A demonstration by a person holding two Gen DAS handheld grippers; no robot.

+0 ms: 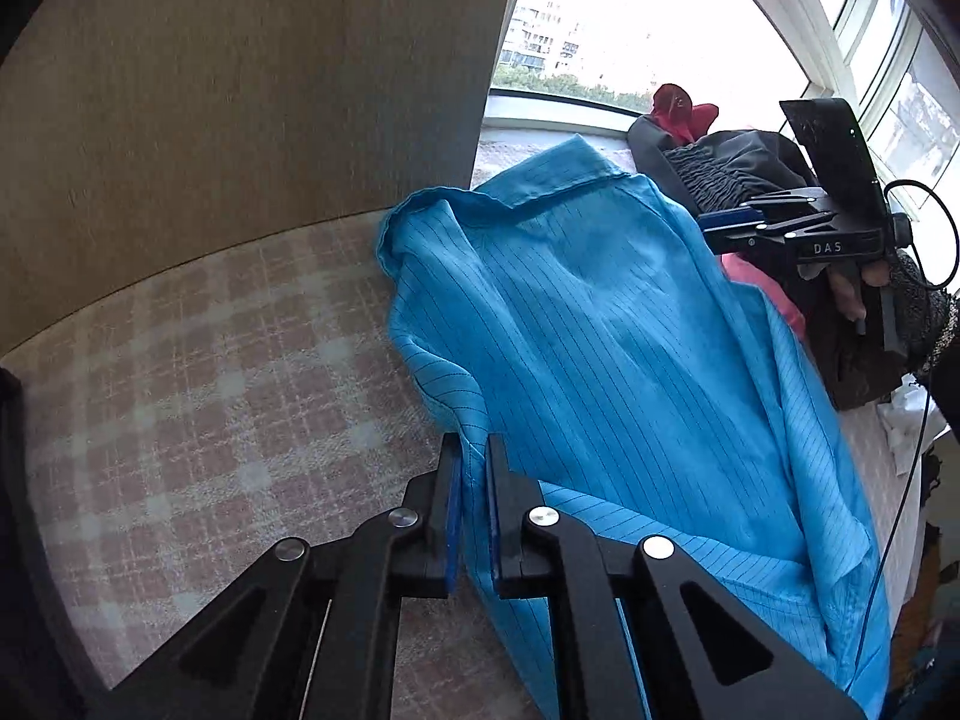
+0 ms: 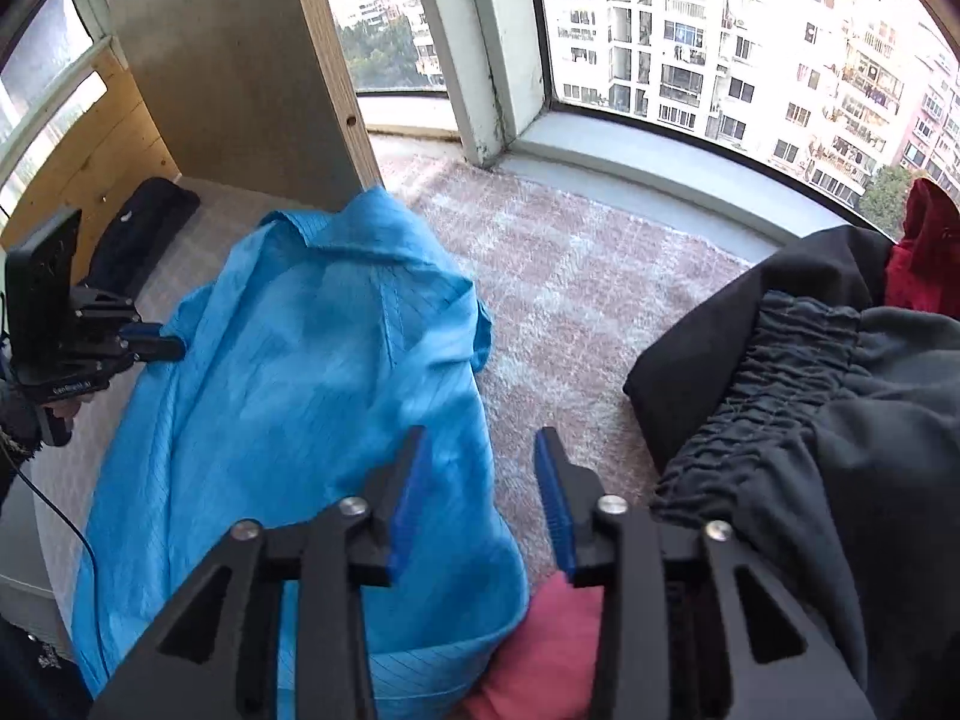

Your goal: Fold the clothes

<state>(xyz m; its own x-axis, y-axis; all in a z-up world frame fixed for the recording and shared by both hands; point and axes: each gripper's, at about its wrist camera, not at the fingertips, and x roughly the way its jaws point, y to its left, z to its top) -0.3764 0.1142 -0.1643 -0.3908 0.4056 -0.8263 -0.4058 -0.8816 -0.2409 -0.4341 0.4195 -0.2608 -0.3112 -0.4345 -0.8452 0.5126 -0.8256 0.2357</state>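
On checked bedding (image 1: 180, 420), blue shirt (image 1: 600, 330) edge pinched between left fingers (image 1: 449, 516); right fingers (image 2: 555, 504) spread, empty.

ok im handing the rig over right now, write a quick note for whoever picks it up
Left claw: shut on an edge of the blue shirt.
Right claw: open, holding nothing, above the shirt's right side and the pink garment.
The shirt lies rumpled, collar toward the window, on the plaid cover. A pile of dark clothes with a red item on top sits to its right.
Done: one edge gripped; no fold visible yet.
Left: grip the other side, spread the shirt flat, fold it, then likely work through the pile.
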